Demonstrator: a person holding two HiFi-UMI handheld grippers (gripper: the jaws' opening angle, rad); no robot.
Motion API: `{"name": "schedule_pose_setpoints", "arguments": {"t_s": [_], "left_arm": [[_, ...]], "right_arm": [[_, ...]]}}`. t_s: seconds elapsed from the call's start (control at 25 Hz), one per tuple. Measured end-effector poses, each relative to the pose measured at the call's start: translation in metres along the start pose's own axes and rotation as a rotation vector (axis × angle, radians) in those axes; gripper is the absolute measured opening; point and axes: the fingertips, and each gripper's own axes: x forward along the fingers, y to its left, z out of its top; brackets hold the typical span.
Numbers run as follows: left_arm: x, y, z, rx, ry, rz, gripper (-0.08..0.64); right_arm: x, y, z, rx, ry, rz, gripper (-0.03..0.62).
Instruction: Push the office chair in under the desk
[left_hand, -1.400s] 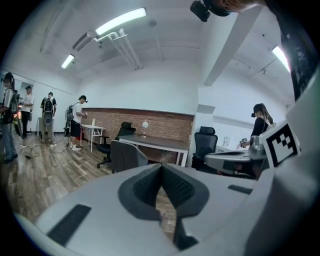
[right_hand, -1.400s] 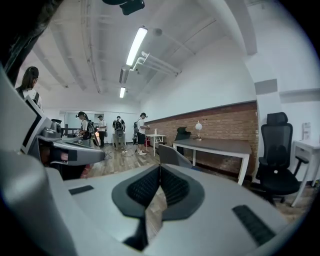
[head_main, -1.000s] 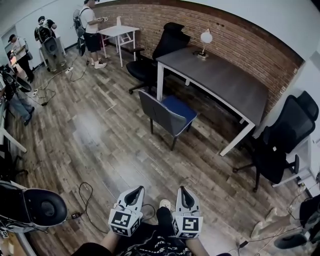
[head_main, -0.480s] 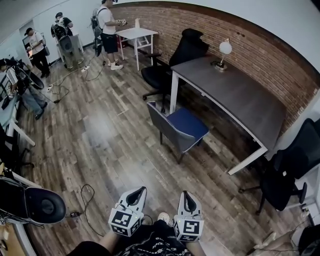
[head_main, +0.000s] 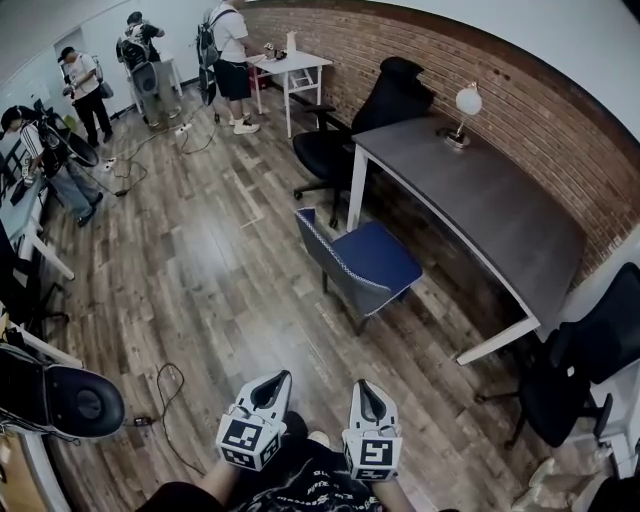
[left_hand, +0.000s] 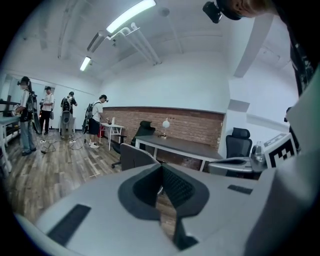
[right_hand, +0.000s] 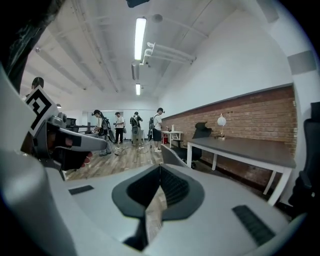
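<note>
At the bottom centre of the head view, the left gripper (head_main: 275, 382) and right gripper (head_main: 362, 388) are held side by side. Both sets of jaws are pressed together with nothing between them, as they were a second ago. A bare stretch of wooden floor (head_main: 220, 300) lies beyond them. The blue-seated chair (head_main: 375, 255) at the frame's middle has drawn nearer and lower in the frame, so ground has been closed on it. It has not been shifted. Its backrest is turned toward the grippers, and its seat is just beside the edge of the desk (head_main: 480, 210), not yet under it. The approach is judged unfinished and the push not begun. A black office chair (head_main: 385, 105) stands at the desk's far end.
</note>
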Motion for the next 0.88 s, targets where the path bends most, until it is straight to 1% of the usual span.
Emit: {"name": "schedule_pose_setpoints", "arguments": {"t_s": [0.24,0.44,0.52,0.72,0.88], "left_arm": [[0.019,0.012,-0.004,-0.011,0.013,0.000,0.006],[0.050,0.023,0.001,0.030,0.014,-0.043,0.006],[0.064,0.035,0.005,0.045,0.017,-0.059,0.006],[0.107,0.078,0.021,0.037,0.030,-0.098,0.006],[0.144,0.110,0.033,0.047,0.040,-0.139,0.006]], "right_arm": [[0.019,-0.002,-0.002,0.002,0.008,0.006,0.004],[0.046,-0.016,0.001,0.022,0.003,-0.039,0.004],[0.063,-0.018,0.004,0.029,0.005,-0.054,0.003],[0.115,-0.019,0.019,0.046,0.014,-0.092,0.005],[0.154,-0.021,0.034,0.058,0.007,-0.124,0.004]]}}
